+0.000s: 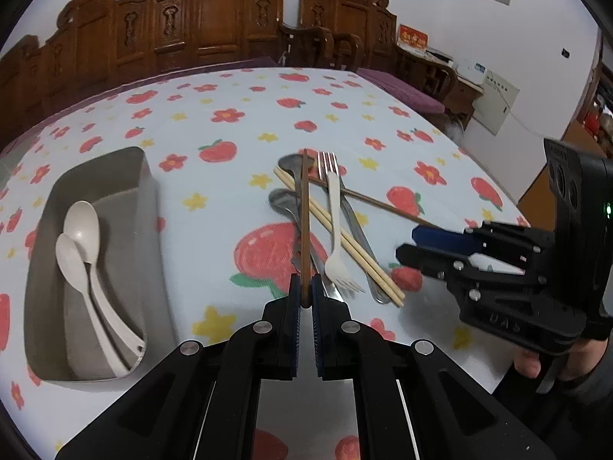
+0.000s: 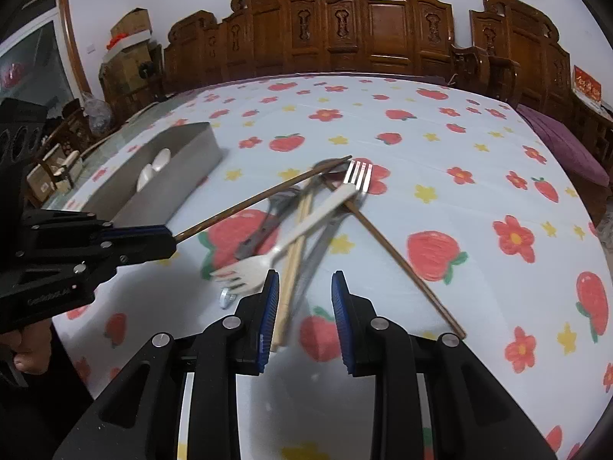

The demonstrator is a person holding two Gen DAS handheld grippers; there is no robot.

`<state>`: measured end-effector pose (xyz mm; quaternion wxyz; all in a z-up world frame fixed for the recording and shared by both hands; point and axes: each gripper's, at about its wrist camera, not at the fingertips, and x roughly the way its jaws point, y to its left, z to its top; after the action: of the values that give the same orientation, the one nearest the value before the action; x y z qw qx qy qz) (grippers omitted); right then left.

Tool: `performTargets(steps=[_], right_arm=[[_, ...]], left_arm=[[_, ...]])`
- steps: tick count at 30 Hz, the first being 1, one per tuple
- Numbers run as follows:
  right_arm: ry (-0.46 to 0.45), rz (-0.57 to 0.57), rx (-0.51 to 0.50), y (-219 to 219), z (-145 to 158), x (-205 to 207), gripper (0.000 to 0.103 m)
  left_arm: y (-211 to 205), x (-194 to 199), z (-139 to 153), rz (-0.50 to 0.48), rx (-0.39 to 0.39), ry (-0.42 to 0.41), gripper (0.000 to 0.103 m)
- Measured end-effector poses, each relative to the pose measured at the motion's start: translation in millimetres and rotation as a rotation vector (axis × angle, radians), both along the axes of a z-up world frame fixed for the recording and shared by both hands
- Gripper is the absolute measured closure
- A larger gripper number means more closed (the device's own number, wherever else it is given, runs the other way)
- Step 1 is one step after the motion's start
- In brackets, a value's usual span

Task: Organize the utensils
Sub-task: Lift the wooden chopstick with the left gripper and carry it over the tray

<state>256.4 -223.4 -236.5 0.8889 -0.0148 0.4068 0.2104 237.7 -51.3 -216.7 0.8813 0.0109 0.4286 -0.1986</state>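
Observation:
My left gripper [image 1: 305, 291] is shut on one dark brown chopstick [image 1: 305, 222], held just above the pile; it also shows in the right wrist view [image 2: 245, 207]. The pile holds a white fork [image 1: 334, 230], a metal fork [image 1: 329, 161], pale wooden chopsticks [image 1: 345, 241], metal spoons [image 1: 285, 201] and the second brown chopstick [image 2: 398, 260]. My right gripper [image 2: 302, 299] is open, low over the near ends of the pale chopsticks [image 2: 291, 283] and the white fork [image 2: 276, 253]. A grey metal tray [image 1: 149, 207] at the left holds two white spoons [image 1: 82, 237].
The table has a strawberry and flower cloth [image 1: 230, 115]. Carved wooden chairs [image 1: 199, 19] line the far edge. The right gripper's body [image 1: 517, 268] stands to the right of the pile. The tray [image 2: 184, 188] sits at the far left in the right wrist view.

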Motion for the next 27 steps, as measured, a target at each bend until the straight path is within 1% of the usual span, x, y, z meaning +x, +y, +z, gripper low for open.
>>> performTargets(steps=[3, 5, 6, 9, 13, 18, 19, 23, 25, 27], right_arm=[[-0.003, 0.018, 0.025, 9, 4, -4, 0.072], [-0.007, 0.035, 0.031, 17, 7, -6, 0.065], [-0.010, 0.042, 0.033, 21, 8, -7, 0.060], [-0.012, 0.066, 0.024, 36, 7, -8, 0.059], [-0.006, 0.086, -0.028, 53, -1, -4, 0.059], [-0.008, 0.092, -0.132, 66, -15, 0, 0.060], [-0.011, 0.090, -0.142, 66, -15, 0, 0.066], [-0.015, 0.072, -0.152, 60, -15, 1, 0.079], [-0.018, 0.060, -0.149, 55, -13, 0, 0.090], [-0.017, 0.056, -0.145, 51, -12, 0, 0.098]], left_arm=[[5, -1, 5, 0.010, -0.004, -0.012, 0.098], [8, -1, 8, 0.015, -0.007, -0.018, 0.098], [10, -1, 9, 0.018, -0.008, -0.020, 0.098], [16, -1, 12, 0.032, -0.014, -0.027, 0.098], [24, -2, 15, 0.051, -0.023, -0.036, 0.098], [29, -3, 17, 0.064, -0.030, -0.041, 0.099], [29, -4, 18, 0.063, -0.029, -0.043, 0.099], [27, -5, 19, 0.057, -0.029, -0.048, 0.099], [27, -6, 20, 0.055, -0.029, -0.051, 0.099], [26, -7, 21, 0.052, -0.030, -0.054, 0.099]])
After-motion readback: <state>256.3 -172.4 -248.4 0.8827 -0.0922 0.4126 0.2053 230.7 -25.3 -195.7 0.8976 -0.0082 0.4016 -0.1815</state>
